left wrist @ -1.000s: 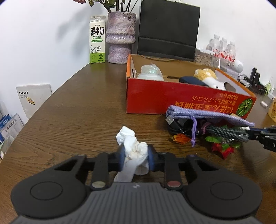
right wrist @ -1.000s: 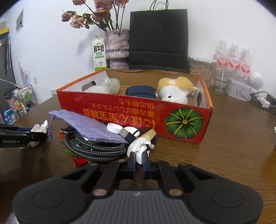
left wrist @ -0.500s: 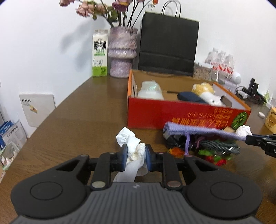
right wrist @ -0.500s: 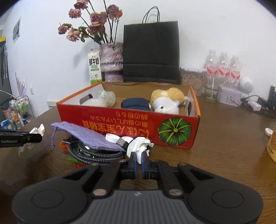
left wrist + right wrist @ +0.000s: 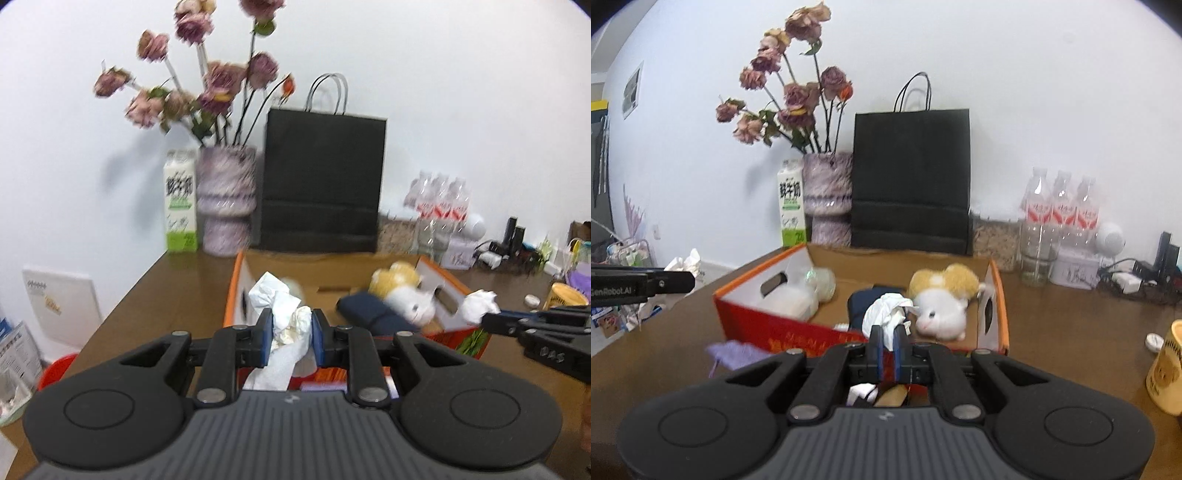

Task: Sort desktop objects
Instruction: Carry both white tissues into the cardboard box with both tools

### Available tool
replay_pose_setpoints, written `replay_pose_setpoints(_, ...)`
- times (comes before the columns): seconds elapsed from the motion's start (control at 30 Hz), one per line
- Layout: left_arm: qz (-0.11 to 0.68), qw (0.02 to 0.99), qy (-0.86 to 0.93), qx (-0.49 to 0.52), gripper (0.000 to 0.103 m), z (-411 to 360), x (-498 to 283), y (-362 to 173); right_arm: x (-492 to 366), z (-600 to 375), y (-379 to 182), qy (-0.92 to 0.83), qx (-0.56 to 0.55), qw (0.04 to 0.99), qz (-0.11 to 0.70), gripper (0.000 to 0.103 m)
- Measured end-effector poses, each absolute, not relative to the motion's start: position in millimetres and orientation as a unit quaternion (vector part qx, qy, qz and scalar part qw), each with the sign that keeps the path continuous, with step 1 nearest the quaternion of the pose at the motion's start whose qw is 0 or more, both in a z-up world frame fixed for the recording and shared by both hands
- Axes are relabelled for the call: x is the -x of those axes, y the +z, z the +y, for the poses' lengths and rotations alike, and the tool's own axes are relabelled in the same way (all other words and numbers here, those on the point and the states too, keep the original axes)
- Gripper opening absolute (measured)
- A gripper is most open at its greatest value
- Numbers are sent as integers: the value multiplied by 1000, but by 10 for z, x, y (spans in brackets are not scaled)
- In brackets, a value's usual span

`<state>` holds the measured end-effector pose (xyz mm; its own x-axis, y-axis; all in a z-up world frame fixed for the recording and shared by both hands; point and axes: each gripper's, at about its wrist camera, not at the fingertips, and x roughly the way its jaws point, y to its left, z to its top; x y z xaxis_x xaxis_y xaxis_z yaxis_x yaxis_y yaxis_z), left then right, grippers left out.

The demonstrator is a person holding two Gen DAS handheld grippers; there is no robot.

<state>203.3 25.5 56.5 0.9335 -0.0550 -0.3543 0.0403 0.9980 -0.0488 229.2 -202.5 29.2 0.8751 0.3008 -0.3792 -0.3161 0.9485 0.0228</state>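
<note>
Gripping crumpled white tissue wads (image 5: pixel 290 325) (image 5: pixel 886 314), both grippers' jaws — left gripper (image 5: pixel 291 332), right gripper (image 5: pixel 886 345) — hover above the orange cardboard box (image 5: pixel 995 291).

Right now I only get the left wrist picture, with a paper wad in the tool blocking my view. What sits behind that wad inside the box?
Observer: Behind your paper wad, a clear plastic-wrapped bundle lies against the left wall of the red box.
Visitor: And the other tool off to my right, is it really gripping that white ball?
Observer: Yes. The right tool is shut on a crumpled tissue, pinched between its two pads.
Visitor: Is anything lying in front of the box?
Observer: A purple pouch lies on the table just before the box's front wall.
</note>
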Motion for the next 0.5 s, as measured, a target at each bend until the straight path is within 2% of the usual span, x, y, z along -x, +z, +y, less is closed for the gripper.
replay_pose_setpoints(0.5,173,984,-28,19,22,-111,-2857,663,-2966,-1958,397,134,-6,974,182,5)
